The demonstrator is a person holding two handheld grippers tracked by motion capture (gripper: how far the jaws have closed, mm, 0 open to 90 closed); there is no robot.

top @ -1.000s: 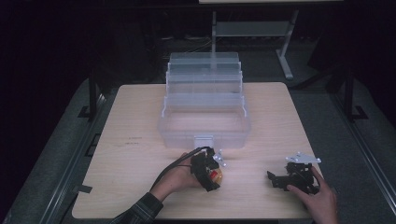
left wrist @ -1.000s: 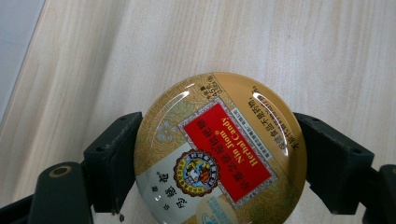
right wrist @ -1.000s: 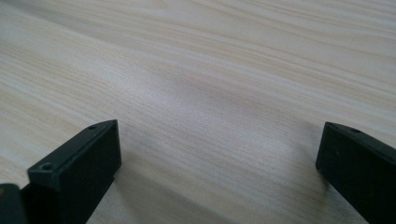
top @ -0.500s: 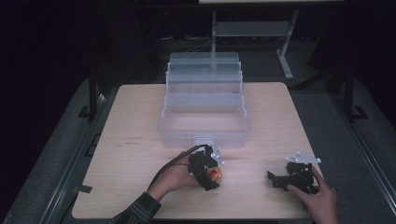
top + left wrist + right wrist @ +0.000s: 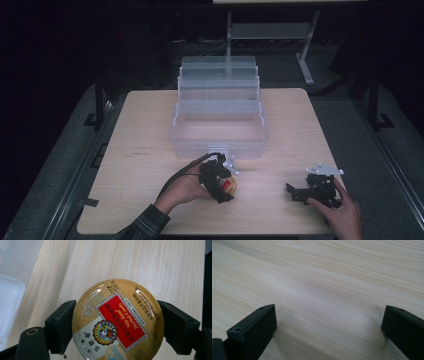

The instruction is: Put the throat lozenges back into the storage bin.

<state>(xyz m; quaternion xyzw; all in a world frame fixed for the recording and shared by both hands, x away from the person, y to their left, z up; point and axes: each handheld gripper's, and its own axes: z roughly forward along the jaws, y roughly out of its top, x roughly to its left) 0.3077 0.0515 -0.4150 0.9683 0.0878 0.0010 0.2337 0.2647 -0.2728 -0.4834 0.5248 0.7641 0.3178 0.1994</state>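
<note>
Candy tin (image 5: 117, 323) gripped by left gripper (image 5: 220, 181), near clear organizer box (image 5: 218, 132)

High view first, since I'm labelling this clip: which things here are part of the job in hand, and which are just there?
In play:
left gripper, fingers shut on the round candy tin
clear tiered storage box, open, just beyond the tin

Just there:
right gripper, open over bare table
metal stand behind the table
</note>
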